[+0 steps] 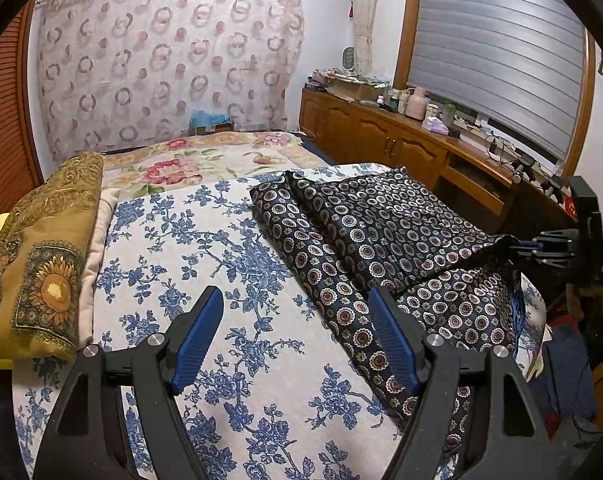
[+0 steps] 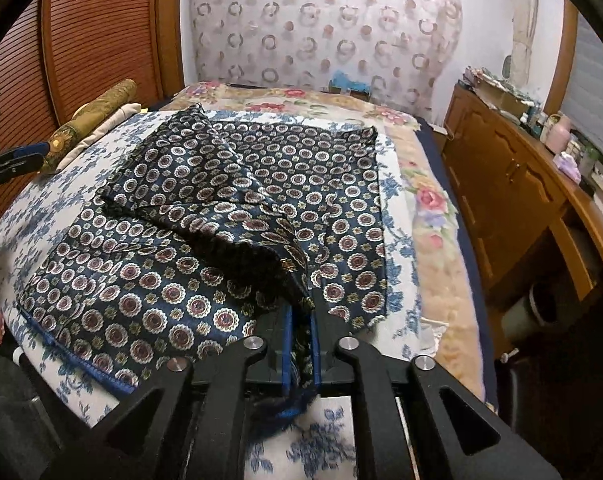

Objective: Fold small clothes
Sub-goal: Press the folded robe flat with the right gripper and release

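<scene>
A: Where's the cloth? 
B: Dark navy silky scarf with round white-and-maroon medallions (image 2: 205, 216), spread on the blue-floral white quilt (image 1: 229, 248) covering the bed. One corner is folded back over the middle.

A: Right gripper (image 2: 300, 344)? 
B: Blue pads nearly together, with the scarf's near corner and fringe pinched between them. That corner is lifted off the quilt. The rest of the scarf stretches ahead and to the left of the fingers.

A: Left gripper (image 1: 295, 336)? 
B: Jaws spread wide, nothing between them, hovering over bare quilt. The scarf's near edge runs just beside its right finger (image 1: 393, 344); can't tell if it touches.

A: Anything hidden? 
B: Fringe bunches dark under the right gripper's body, hard to make out. The scarf's underside layers are hidden by the fold. In the left wrist view the right gripper sits at the frame edge, small and dim, its pads barely visible. A mustard-gold sunflower-print folded cloth (image 1: 49, 256) at the quilt's left is partly cut off.
</scene>
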`<action>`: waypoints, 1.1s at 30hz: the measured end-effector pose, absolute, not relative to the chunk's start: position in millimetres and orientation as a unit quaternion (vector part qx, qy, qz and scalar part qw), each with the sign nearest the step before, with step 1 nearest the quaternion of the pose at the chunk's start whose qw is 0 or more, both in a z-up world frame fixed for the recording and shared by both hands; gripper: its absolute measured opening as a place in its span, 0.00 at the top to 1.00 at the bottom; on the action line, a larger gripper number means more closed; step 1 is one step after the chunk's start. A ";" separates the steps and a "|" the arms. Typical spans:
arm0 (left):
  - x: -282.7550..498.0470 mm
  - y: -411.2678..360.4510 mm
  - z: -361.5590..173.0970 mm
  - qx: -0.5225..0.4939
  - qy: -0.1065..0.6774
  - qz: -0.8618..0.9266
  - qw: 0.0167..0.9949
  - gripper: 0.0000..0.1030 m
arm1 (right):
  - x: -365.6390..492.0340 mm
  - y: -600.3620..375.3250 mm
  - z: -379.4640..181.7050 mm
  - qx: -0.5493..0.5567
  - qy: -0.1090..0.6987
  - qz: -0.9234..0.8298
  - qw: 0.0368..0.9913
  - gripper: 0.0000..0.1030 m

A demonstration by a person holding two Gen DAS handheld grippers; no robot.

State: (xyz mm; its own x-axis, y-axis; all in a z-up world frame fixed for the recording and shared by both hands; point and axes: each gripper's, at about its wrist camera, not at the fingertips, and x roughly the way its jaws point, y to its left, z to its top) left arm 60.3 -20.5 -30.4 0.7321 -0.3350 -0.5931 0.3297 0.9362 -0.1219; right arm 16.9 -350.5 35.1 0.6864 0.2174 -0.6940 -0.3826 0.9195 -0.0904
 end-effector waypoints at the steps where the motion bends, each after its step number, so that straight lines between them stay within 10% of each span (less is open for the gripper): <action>1: 60.0 -21.1 -30.5 -0.004 0.319 -0.179 0.931 0.26 | 14.3 -349.5 36.7 -0.115 0.358 0.165 0.912 0.82; 3: 59.6 -22.3 -31.1 -0.004 0.319 -0.180 0.930 0.26 | 10.4 -349.3 42.9 -0.114 0.349 0.165 0.915 0.60; 8: 60.4 -24.4 -34.7 -0.004 0.325 -0.181 0.928 0.26 | 9.1 -337.9 57.5 -0.107 0.322 0.191 0.921 0.42; 33: 55.2 -19.0 -46.1 -0.015 0.336 -0.183 0.924 0.26 | 95.9 -191.0 3.2 -0.231 0.387 0.324 0.832 0.42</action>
State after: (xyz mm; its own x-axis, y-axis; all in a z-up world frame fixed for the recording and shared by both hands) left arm 55.2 -19.0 -46.1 0.7077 -0.3479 -0.6150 0.3272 0.9328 -0.1511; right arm 95.9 -191.0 3.2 0.4905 0.3603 -0.7934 -0.7178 0.6834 -0.1334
